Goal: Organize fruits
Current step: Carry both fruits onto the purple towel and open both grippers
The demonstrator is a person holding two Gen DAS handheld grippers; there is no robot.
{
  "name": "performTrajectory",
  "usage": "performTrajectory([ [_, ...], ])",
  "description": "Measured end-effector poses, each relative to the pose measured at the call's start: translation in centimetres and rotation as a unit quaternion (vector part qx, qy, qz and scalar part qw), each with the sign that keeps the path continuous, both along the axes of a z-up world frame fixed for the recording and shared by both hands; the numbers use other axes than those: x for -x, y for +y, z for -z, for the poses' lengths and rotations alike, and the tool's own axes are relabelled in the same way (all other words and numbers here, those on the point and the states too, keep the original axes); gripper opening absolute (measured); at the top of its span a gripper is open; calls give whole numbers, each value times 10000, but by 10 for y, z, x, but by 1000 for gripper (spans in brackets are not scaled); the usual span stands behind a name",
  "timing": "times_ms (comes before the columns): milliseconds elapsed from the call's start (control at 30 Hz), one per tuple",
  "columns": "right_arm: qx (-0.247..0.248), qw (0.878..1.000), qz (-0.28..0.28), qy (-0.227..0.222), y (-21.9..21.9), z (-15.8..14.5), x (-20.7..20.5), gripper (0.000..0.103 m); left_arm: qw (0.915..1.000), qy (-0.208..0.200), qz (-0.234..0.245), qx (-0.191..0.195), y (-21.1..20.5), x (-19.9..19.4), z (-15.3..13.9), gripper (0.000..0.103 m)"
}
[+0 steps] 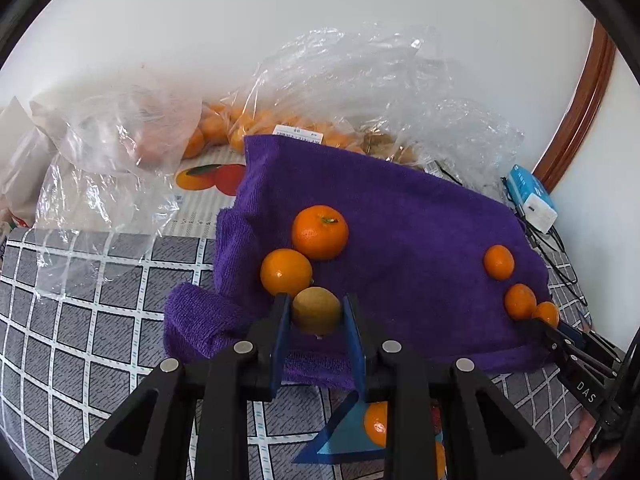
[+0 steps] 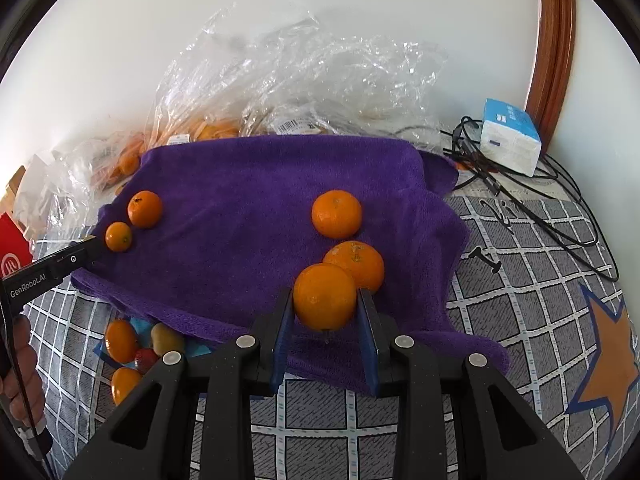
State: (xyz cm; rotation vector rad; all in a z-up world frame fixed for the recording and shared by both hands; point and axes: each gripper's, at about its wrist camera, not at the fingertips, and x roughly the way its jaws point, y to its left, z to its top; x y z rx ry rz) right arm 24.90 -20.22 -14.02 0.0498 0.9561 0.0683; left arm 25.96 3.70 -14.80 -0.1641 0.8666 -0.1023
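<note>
While left gripper (image 1: 316, 312) clamps brownish fruit (image 1: 316, 315), right gripper (image 2: 325, 304) clamps orange (image 2: 325, 296), hiding another

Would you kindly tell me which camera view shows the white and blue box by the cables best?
The right wrist view: the white and blue box sits whole and unobstructed beside the black cables. The left wrist view shows the same box only small and squeezed near the frame's right edge.

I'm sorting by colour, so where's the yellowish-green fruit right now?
In the left wrist view, the yellowish-green fruit is clamped in the left gripper, over the purple towel's near-left edge, just below two oranges.
</note>
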Motion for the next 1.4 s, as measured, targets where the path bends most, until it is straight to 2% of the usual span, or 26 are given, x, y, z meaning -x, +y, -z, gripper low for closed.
performTrajectory([
  [200, -20, 9998, -37, 204, 2, 11, -8, 31, 9998, 120, 124, -53, -8, -4, 9, 25],
  [600, 95, 9997, -64, 224, 4, 14, -11, 31, 9991, 160, 154, -349, -15, -12, 13, 25],
  [800, 160, 9996, -27, 240, 4, 10, -7, 33, 9992, 179, 139, -322, -14, -12, 13, 25],
  [867, 217, 9995, -34, 229, 5, 5, -2, 35, 9995, 228, 91, -218, -12, -10, 10, 25],
  [900, 226, 9995, -39, 198, 5, 1, 2, 39, 9995, 260, 77, -154, -11, -9, 8, 27],
  [933, 226, 9996, -48, 158, 5, -3, 6, 45, 9996, 276, 72, -92, -10, -7, 5, 30],
  [1000, 240, 9997, -38, 21, 6, -13, 16, 54, 9998, 205, 65, -36, -7, 1, -4, 46],
  [1100, 247, 9996, 32, -147, 8, -25, 30, 63, 10000, 9, 76, -7, -4, 19, -17, 50],
  [1267, 221, 9991, 95, -343, 13, -40, 51, 65, 9999, -28, -88, 46, 12, 47, -27, 50],
  [1400, 255, 9978, 215, -577, 18, -49, 69, 65, 9993, -42, -282, 239, 29, 69, -26, 50],
])
